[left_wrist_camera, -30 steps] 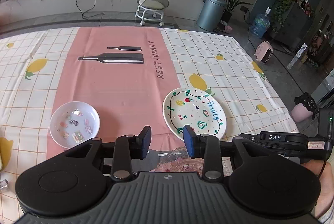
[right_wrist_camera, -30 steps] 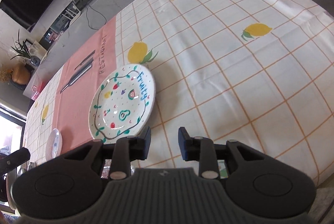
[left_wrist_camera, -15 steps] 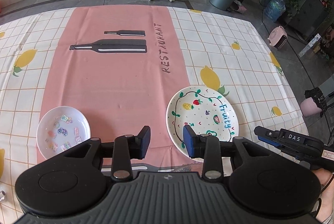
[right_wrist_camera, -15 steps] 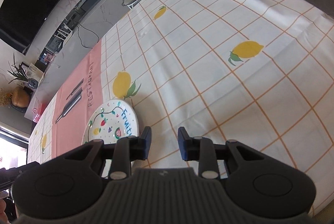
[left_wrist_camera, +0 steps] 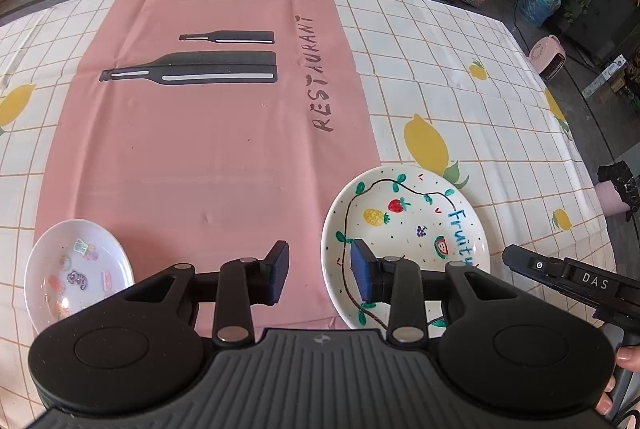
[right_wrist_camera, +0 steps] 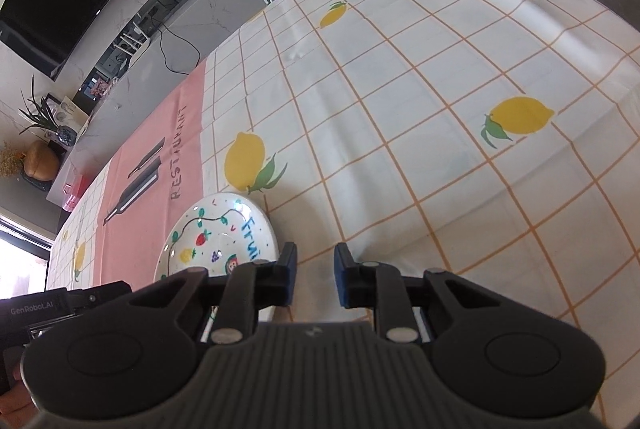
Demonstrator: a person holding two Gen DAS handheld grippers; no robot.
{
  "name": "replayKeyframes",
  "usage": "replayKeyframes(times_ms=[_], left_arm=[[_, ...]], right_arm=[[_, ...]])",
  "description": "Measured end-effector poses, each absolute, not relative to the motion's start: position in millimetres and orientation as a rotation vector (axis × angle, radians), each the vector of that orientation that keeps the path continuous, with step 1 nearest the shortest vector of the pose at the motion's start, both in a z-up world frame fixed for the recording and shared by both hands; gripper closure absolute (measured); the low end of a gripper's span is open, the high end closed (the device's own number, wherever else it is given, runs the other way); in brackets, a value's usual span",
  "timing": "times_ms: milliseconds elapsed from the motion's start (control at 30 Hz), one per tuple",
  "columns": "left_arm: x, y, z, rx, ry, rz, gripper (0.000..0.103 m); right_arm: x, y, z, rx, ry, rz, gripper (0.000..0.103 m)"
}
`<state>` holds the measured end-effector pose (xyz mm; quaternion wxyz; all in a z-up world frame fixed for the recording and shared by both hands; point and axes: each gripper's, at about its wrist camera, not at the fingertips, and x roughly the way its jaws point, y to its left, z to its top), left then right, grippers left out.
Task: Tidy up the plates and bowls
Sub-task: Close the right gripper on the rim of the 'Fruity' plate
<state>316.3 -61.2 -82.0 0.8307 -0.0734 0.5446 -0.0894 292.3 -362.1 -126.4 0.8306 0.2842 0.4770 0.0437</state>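
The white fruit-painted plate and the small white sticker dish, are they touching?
Apart. The left wrist view shows the white fruit-painted plate and small white sticker dish separated by bare pink cloth.

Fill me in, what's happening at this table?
A person holds a two-finger tool in each hand over a table with a lemon-print cloth. The left tool hangs open over the near edge of the fruit-painted plate, gripping nothing. The right tool sits just right of that plate, jaws closing with only cloth between them. A small sticker-decorated dish lies apart on the pink runner. Nothing is stacked yet.
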Motion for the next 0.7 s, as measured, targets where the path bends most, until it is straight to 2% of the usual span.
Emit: replayKeyframes(times_ms=[700], left_arm=[[330, -73, -106, -0.144, 1.194, -0.237, 0.063]], right_arm=[[306, -353, -135, 0.658, 1.047, 0.184, 0.082]])
